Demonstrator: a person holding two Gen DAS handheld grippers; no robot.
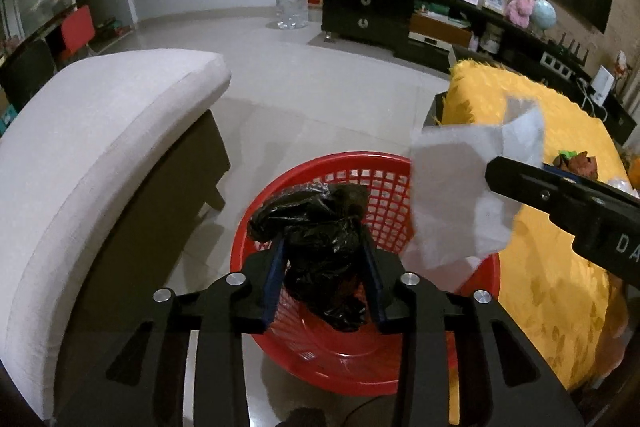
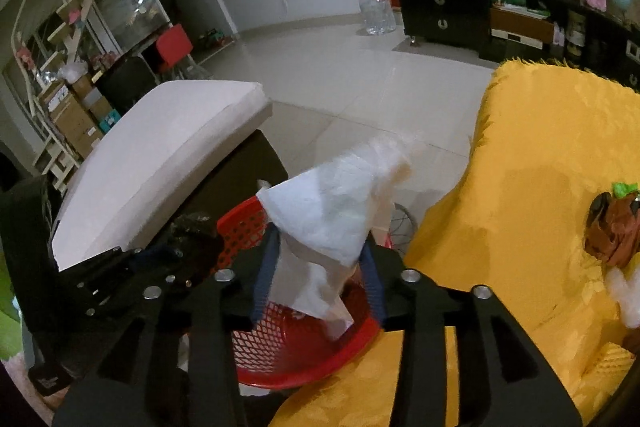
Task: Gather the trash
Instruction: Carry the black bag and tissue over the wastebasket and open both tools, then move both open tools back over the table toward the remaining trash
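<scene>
My left gripper is shut on a crumpled black plastic bag and holds it over the red mesh basket on the floor. My right gripper is shut on a white tissue and holds it above the basket's rim. In the left wrist view the right gripper comes in from the right with the tissue hanging over the basket's right edge. In the right wrist view the left gripper with the black bag is at the left.
A table under a yellow cloth stands right of the basket, with a brown and green wrapper on it. A white-cushioned sofa is to the left. A black TV cabinet and clear water jug stand beyond the tiled floor.
</scene>
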